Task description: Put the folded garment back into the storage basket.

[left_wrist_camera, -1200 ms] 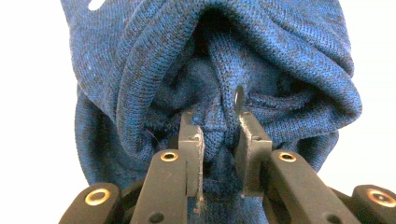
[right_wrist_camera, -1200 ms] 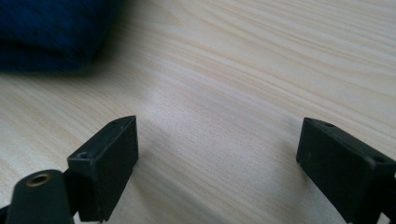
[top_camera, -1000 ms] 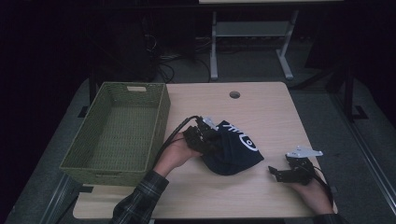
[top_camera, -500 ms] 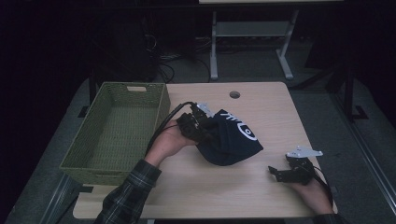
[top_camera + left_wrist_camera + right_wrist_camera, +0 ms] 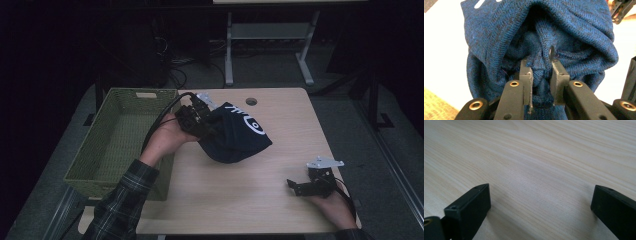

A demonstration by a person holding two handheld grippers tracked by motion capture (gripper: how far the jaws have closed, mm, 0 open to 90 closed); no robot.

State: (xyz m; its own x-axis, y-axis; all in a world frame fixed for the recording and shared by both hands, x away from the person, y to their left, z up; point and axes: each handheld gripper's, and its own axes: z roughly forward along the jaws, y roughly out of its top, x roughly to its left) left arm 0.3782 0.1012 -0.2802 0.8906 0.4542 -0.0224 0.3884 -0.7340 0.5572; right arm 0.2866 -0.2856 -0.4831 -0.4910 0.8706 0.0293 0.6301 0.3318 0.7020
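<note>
Since your left gripper [image 5: 207, 125] is clamped on a fold of the blue knit garment [image 5: 237, 137] just right of the wicker basket [image 5: 120, 137], swing it left, while your right gripper [image 5: 295, 187], jaws wide apart and empty, rests well off.

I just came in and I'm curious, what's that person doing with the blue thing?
A person's left gripper is shut on a fold of a dark blue knitted garment, lifting it above the wooden table next to a green woven basket. The right gripper rests near the table's right edge, jaws wide with nothing between them.
</note>
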